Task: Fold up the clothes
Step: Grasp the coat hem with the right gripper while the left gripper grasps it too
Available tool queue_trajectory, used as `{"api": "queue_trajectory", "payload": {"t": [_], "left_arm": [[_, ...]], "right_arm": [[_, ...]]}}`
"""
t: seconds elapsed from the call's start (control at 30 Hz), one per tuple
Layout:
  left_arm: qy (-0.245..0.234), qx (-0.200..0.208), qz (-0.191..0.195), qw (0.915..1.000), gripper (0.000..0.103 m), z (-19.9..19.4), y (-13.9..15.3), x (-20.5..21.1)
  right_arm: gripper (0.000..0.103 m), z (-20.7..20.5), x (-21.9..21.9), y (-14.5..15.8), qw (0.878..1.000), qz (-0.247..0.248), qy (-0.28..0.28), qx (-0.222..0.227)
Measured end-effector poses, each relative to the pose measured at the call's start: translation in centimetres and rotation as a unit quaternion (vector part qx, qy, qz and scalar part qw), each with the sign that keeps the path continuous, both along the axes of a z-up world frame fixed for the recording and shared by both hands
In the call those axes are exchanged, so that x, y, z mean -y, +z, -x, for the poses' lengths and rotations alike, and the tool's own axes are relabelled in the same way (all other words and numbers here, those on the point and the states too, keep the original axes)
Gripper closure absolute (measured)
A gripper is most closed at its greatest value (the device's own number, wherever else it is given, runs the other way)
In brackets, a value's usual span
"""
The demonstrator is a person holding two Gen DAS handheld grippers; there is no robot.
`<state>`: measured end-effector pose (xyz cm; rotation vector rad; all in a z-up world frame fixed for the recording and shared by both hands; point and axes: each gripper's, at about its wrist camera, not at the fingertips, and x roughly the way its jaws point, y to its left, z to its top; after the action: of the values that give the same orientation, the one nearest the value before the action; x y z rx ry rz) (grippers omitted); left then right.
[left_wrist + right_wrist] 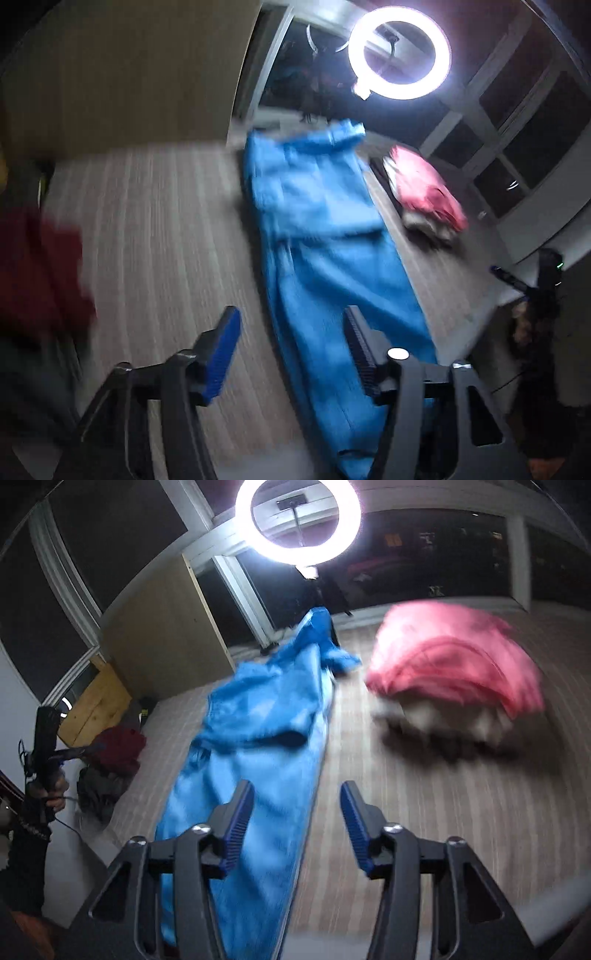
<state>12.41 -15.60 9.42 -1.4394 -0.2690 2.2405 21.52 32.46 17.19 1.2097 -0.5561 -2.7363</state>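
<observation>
Striped tabletop [424, 812], beige/grey. Directly on it: blue garment [258, 746] laid lengthwise, approx. centre; pink folded stack [454, 664] w/ pale items beneath, to its right; dark red and grey clothes [110, 760] heaped at left edge.

L gripper [291, 328]: jaws apart, nothing between pads, pointing down. R gripper [297, 801]: same. Hand [55, 790] grips L unit's handle.
</observation>
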Motion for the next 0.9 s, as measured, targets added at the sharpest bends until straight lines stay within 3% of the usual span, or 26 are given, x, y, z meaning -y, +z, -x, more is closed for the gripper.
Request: {"api": "queue_trajectory", "payload": {"t": [0.13,0.27,0.4,0.67,0.9], "left_arm": [[0.006,0.075,-0.002,0.9972,0.047,-7.6,-5.8,-0.9],[-0.013,0.138,-0.032,0.9898,0.047,-11.5,-10.5,-3.8],[-0.021,0.115,0.04,0.9924,0.046,-11.8,-11.8,-6.4],[-0.046,0.111,0.066,0.9905,0.046,-12.2,-13.6,-8.2],[-0.057,0.11,0.05,0.9911,0.048,-12.2,-13.5,-8.5]], "right_arm": [[0.046,-6.4,3.0,-5.1,0.998,0.014,-0.032,0.048],[0.046,-10.0,6.9,-11.1,0.992,0.013,-0.053,0.113],[0.046,-11.0,9.4,-12.7,0.991,-0.006,-0.054,0.12],[0.046,-10.2,11.4,-13.3,0.991,-0.044,-0.047,0.114],[0.045,-9.9,11.6,-14.2,0.989,-0.045,-0.034,0.136]]}}
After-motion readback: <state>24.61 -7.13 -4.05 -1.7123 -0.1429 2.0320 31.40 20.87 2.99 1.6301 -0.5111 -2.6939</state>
